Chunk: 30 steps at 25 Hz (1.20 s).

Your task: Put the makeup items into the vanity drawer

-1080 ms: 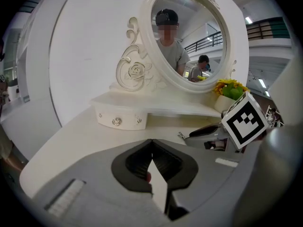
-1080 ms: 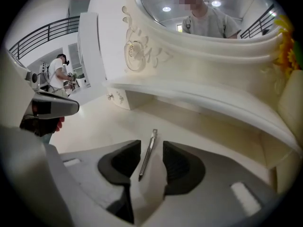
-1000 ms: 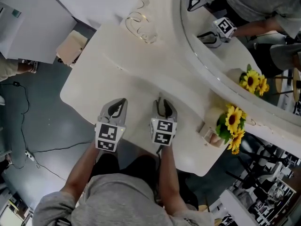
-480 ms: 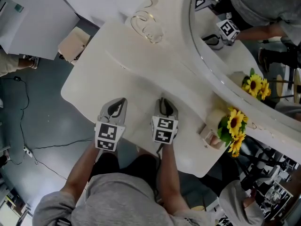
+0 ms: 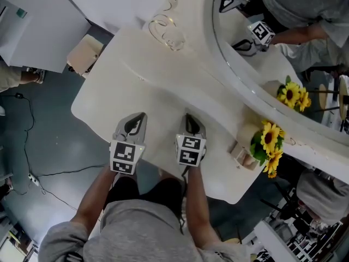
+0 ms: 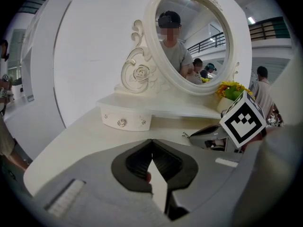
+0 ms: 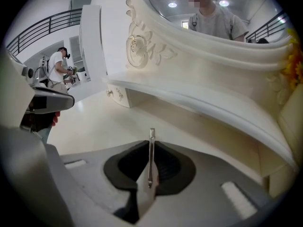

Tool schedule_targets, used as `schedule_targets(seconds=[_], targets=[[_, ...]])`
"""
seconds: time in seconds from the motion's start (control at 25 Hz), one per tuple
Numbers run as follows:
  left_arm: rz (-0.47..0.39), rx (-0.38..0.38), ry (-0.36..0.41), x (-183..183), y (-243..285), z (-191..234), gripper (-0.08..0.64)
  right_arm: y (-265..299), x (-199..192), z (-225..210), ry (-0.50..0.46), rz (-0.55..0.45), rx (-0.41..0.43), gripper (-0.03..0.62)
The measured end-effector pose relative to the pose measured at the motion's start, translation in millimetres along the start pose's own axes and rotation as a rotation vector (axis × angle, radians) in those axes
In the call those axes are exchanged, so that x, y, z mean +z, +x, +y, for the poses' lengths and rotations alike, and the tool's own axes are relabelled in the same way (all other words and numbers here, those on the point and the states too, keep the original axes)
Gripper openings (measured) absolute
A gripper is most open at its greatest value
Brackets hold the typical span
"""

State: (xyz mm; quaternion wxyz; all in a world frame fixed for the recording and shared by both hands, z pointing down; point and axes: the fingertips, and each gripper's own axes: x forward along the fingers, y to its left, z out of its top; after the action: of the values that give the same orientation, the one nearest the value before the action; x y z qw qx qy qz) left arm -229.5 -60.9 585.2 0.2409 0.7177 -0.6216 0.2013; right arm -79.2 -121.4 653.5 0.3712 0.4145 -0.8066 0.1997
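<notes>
Both grippers hover over the near edge of the white vanity top [image 5: 158, 86]. My left gripper [image 5: 137, 118] is shut with nothing in it, its jaws meeting in the left gripper view [image 6: 151, 148]. My right gripper [image 5: 188, 117] is closing. Its jaws stand almost together [image 7: 151, 136], showing only a thin metal edge and no object between them. The small drawer [image 6: 125, 121] with its round knob sits shut under the mirror shelf, ahead and to the left [image 7: 117, 96]. No makeup item shows in any view.
The oval mirror [image 5: 283, 42] in its carved frame rises at the back right. A pot of sunflowers [image 5: 268, 143] stands at the right end of the shelf. A beige stool [image 5: 83, 53] stands on the floor to the left.
The right gripper's jaws have drawn together. Both grippers stay in the same place over the table's near edge.
</notes>
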Motion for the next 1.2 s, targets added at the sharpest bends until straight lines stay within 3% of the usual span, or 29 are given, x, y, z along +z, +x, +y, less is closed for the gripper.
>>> schedule_targets(seconds=[0.72,1.2], targets=[[-0.128,-0.179,0.145,82.3,-14.0,-79.8,0.011,-111.5,24.2,-42.2,0.114,-0.151,-0.141,0.037],[-0.175,-0.421,0.298,119.4,-17.1,-193.0,0.011,-204.2,-5.9,-110.2,0.288,-0.237,-0.367,0.037]])
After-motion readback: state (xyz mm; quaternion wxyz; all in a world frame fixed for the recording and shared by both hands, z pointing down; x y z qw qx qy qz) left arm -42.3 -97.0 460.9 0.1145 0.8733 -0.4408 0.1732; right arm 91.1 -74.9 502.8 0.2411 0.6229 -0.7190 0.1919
